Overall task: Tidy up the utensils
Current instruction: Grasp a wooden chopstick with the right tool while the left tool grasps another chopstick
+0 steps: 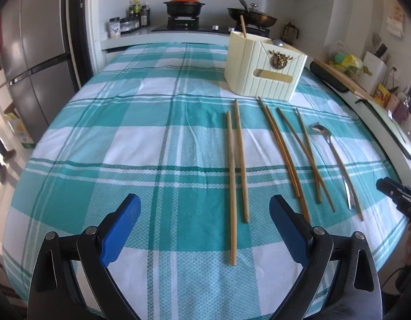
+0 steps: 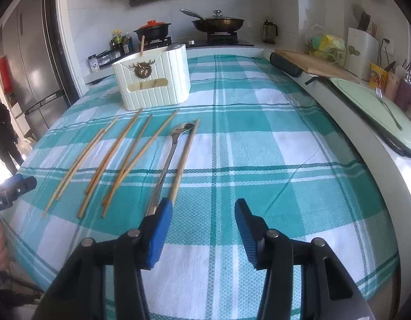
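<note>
Seven bamboo chopsticks (image 1: 238, 160) lie flat on the checked tablecloth (image 1: 125, 146), roughly parallel, their tips toward the holder: two side by side, two nearly touching, two crossing near their near ends, and one alone nearest the table's right edge. A metal spoon (image 1: 336, 160) lies bowl-up (bowl toward the holder) just beside that last stick. The cream ribbed utensil holder (image 1: 264, 66) stands upright near the far edge, one chopstick (image 1: 243, 26) and a spoon end sticking out of it.

Chopsticks (image 1: 241, 160) before holder (image 1: 264, 66)
</note>
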`<action>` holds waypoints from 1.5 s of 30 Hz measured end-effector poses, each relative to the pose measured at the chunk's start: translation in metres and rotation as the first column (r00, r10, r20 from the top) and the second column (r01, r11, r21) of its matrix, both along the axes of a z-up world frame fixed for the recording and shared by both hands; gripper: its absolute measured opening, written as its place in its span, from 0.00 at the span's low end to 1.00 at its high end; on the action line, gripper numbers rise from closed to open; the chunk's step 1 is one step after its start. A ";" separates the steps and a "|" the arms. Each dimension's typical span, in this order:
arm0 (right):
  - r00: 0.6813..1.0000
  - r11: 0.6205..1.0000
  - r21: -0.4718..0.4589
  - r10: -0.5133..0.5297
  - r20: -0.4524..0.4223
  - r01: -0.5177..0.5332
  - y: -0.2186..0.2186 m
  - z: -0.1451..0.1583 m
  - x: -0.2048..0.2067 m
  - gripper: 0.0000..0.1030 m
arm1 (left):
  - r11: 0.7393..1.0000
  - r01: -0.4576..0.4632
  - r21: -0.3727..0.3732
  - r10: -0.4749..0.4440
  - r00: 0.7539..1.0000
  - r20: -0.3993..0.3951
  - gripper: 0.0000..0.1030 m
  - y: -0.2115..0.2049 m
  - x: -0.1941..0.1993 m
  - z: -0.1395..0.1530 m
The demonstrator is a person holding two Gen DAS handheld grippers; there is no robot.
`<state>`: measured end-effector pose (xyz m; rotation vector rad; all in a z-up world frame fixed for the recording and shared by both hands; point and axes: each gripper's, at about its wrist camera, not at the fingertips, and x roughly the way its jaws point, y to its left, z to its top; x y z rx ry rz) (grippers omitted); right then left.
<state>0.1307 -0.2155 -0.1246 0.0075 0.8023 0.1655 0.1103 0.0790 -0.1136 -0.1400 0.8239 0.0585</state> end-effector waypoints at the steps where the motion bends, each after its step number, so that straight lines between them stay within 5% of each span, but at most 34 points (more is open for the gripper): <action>1: 1.000 1.000 0.012 0.001 -0.012 -0.001 0.000 -0.003 0.005 0.42 | 1.000 -0.002 0.000 0.002 1.000 -0.003 0.95 0.001 0.000 -0.001; 9: 0.998 0.998 0.045 0.036 -0.049 -0.034 0.016 -0.010 0.044 0.31 | 1.000 -0.002 0.031 0.002 1.000 -0.007 0.95 0.003 0.009 -0.004; 18: 0.998 0.999 0.038 0.036 -0.054 -0.034 0.017 -0.010 0.048 0.31 | 0.999 0.021 -0.042 -0.024 0.998 -0.054 0.95 0.015 0.044 -0.015; 45: 0.992 0.995 -0.011 0.096 -0.081 -0.097 0.035 -0.027 0.085 0.28 | 0.993 0.062 0.095 -0.048 0.988 -0.145 0.95 0.004 0.092 -0.043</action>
